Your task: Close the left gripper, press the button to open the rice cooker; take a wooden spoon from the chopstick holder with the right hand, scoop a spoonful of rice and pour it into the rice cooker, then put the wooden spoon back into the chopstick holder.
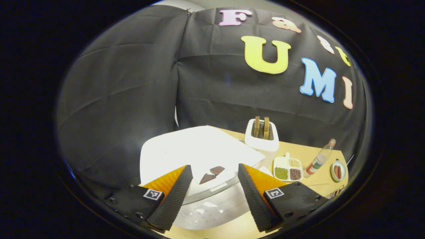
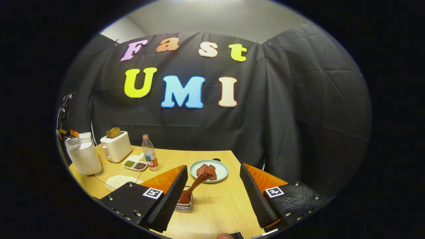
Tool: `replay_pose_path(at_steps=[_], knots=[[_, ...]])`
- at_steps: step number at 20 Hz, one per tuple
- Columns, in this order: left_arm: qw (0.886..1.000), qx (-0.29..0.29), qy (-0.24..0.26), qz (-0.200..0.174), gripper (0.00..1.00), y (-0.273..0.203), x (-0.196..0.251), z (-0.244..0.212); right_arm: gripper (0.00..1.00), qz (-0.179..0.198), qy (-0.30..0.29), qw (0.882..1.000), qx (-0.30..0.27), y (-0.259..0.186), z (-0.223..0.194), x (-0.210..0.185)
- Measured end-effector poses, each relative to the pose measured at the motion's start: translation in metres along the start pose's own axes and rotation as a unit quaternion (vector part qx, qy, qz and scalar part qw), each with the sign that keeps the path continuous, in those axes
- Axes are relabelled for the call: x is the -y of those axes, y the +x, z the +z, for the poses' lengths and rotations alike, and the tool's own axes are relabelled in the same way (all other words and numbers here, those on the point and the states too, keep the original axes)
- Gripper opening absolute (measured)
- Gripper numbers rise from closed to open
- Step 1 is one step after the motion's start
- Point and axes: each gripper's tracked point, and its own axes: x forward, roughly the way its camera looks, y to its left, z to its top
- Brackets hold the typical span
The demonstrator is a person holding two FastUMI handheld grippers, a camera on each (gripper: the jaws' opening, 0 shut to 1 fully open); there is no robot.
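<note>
1. The left tongs [image 1: 215, 191] hang spread wide above the white rice cooker [image 1: 199, 156], whose lid is down. The task wants them closed before pressing, so that step looks not yet done.
2. The button is hard to pick out; the lid is glaring white in the left gripper view, with a dark patch [image 1: 212, 174] near its front edge between the fingers. I cannot say whether that is the button.
3. The right tongs [image 2: 212, 192] are wide too, holding nothing, low over the table [image 2: 219, 205].
4. The wooden spoon [image 2: 194, 189] stands tilted in the chopstick holder [image 2: 184, 206], just beside one finger.
5. Rice lies in a pale heap [image 2: 118, 181] on the table in front of the cooker.
6. Risks, as I judge them: pressing with open tongs could straddle the button or slip off. The leaning spoon may swing once pinched, and the holder might tip. The bottle [image 2: 150, 156] and divided tray [image 2: 135, 163] stand near the scooping path.
</note>
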Motion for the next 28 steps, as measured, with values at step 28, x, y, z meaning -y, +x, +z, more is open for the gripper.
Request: replay_pose_path(at_steps=[28], knots=[[0.979,0.184,0.070,-0.056,0.98,-0.118,0.041,0.069,0.96,0.067,0.017,0.993,0.100,-0.015,0.100,-0.079]])
